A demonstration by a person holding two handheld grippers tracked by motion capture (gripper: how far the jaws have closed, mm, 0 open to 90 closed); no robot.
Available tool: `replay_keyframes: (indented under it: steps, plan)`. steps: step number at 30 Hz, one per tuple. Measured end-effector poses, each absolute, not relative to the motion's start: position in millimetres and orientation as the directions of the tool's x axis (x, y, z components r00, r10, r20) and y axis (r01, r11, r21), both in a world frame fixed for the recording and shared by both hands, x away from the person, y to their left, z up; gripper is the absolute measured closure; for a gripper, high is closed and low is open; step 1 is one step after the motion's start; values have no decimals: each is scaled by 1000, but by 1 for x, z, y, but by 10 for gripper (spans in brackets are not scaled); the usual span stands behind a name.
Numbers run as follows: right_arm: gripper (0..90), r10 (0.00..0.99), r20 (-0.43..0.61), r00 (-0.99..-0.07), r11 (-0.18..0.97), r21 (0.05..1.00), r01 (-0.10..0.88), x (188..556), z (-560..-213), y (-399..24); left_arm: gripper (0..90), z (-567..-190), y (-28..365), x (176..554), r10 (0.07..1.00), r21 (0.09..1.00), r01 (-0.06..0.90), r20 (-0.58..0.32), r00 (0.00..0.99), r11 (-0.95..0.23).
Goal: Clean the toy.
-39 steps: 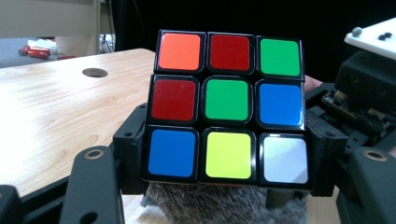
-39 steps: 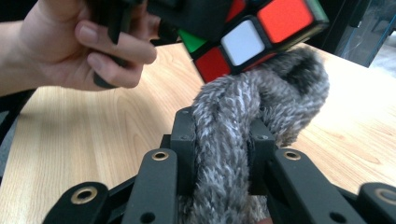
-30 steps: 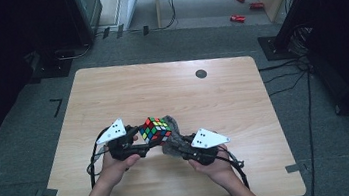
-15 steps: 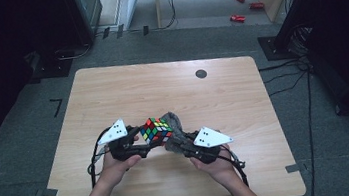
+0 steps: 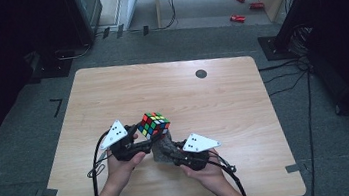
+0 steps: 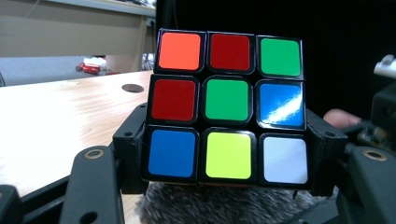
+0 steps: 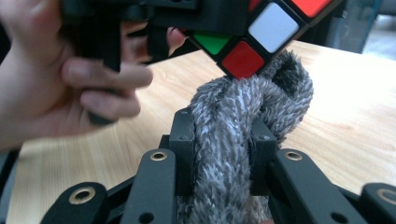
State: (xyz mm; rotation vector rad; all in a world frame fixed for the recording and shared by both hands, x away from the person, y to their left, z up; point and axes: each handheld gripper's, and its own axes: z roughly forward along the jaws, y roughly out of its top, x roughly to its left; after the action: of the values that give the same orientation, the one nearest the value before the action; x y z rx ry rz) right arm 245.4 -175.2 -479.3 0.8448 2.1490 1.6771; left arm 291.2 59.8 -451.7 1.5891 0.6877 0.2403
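A: Near the table's (image 5: pixel 112 95) front edge, about 6 o'clock from the round black mark (image 5: pixel 201 73): left gripper (image 5: pixel 136 133) clamped on the cube (image 5: pixel 153 124), held up off the wood.

B: Right gripper (image 5: pixel 166 152)?

A: Clenched on grey furry cloth (image 5: pixel 161 147), at 5 o'clock of the cube, touching its underside.

A scrambled, black-framed puzzle cube with coloured stickers (image 5: pixel 154 124) sits lifted off the table, tilted on one corner. Beneath it — touching its lower edge — a grey fuzzy cloth (image 7: pixel 243 130) stands bunched upright.
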Motion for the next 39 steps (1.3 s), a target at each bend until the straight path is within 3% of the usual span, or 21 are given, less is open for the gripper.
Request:
replay_keyframes:
  steps: [7,17,24,28,39]
  plan:
    - [710,623,222,-750,69,939,336,243,-484,-164,342,-458,46,286,548,952,304,-260,795,11]
    - [708,630,234,-741,41,942,332,248,-481,-176,342,-455,53,288,567,950,309,-278,775,42]
    - [708,595,258,-761,29,940,340,243,-482,-165,342,-459,40,282,562,958,284,-222,797,-24]
    - [710,597,259,-760,29,939,343,245,-481,-169,342,-457,47,285,575,959,284,-235,784,4]
    - [713,738,187,-649,49,944,327,266,-476,-216,342,-452,76,298,619,953,299,-268,738,55]
